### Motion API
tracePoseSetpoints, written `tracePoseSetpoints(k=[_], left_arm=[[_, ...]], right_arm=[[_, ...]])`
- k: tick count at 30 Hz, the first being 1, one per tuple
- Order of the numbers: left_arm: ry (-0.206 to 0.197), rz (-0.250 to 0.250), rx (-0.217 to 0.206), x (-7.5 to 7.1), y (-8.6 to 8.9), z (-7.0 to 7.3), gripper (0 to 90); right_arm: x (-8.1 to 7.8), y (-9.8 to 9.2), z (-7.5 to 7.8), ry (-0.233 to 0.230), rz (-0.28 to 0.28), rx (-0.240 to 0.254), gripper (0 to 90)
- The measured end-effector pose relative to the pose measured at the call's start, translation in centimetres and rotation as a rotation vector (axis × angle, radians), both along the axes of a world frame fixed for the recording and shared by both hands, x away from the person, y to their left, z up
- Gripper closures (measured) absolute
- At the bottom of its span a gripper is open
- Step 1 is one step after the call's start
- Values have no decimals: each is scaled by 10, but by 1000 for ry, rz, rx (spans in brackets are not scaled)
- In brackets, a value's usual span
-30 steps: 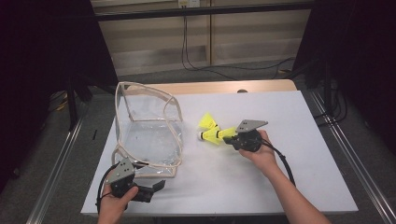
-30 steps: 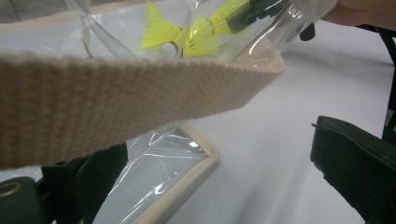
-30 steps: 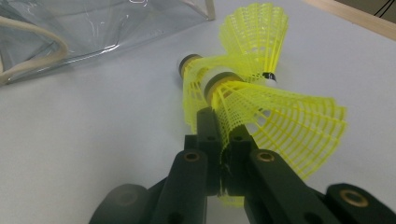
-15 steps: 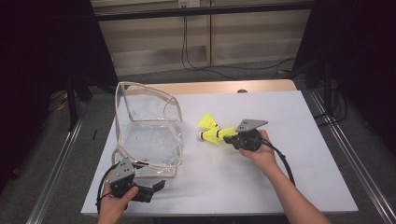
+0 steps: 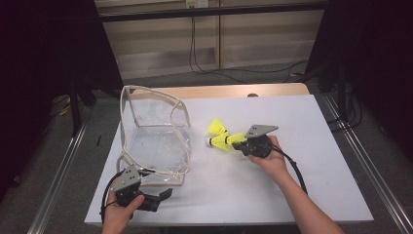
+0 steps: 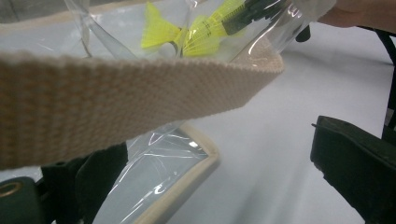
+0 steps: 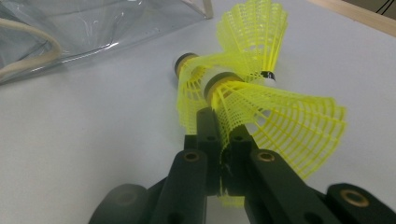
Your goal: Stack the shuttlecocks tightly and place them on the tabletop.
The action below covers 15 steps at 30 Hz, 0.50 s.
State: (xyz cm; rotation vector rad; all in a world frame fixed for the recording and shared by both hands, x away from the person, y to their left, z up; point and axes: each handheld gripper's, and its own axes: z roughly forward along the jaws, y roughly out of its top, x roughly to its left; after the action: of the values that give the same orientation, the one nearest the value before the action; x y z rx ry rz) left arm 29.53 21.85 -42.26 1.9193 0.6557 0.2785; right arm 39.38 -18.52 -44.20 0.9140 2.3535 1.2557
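A clear plastic bag (image 5: 156,141) with beige trim stands open on the white table (image 5: 302,126). Just to its right lie yellow shuttlecocks (image 5: 217,127). My right gripper (image 5: 238,139) is shut on the mesh skirt of one shuttlecock (image 7: 280,121), whose cork points toward the bag; another (image 7: 252,32) leans against it. My left gripper (image 5: 163,195) sits at the table's front left by the bag's near corner. Its jaws (image 6: 215,149) stand wide apart with nothing pressed between them. The bag's beige strap (image 6: 140,102) crosses close above them.
The table's front edge runs just below my left hand (image 5: 122,214). A wooden strip (image 5: 234,90) borders the far side. Metal rails (image 5: 360,161) flank both sides, and cables (image 5: 204,68) lie on the floor behind. White tabletop lies to the right of my right hand.
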Motion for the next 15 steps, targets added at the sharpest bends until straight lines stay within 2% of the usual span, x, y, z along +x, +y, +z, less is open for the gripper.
tracePoseSetpoints(k=[15], left_arm=[[0, 2, -1, 0, 0, 0, 39]], right_arm=[[2, 5, -2, 1, 10, -12, 881]])
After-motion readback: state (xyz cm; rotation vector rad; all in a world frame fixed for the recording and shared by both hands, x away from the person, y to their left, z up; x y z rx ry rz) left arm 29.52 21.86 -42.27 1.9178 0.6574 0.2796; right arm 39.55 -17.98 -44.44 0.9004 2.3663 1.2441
